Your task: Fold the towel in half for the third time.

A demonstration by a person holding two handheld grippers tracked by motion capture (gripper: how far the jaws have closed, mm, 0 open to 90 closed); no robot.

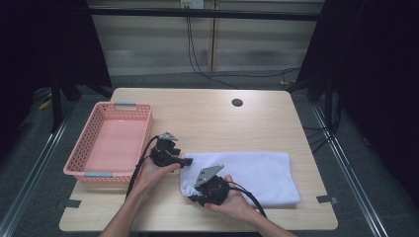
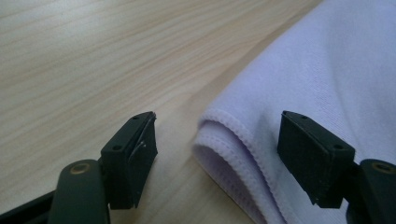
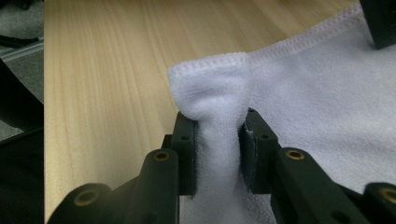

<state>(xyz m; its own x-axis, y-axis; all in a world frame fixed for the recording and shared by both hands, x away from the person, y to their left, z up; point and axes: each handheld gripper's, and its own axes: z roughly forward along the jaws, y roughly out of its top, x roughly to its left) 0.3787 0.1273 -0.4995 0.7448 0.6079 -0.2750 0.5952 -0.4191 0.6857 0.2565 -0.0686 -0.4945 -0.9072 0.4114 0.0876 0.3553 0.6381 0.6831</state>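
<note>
One gripper (image 3: pixel 218 140) pinches the towel (image 3: pixel 327 107) corner, the other (image 2: pixel 217 154) gapes, hands hiding towel.

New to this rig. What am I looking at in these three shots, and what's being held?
No robot here: a person holds a hand-operated two-jaw tool in each hand. The high view looks down on the wooden table from above the person's side. The other two come from cameras riding on each tool, looking along its black fingers.

On the table lie a folded white towel and, to its left, an empty pink basket.

The right gripper has pinched a corner of the towel, with cloth bunched between its fingers. The left gripper is open, one finger on each side of the towel's folded edge, not pressing it.
</note>
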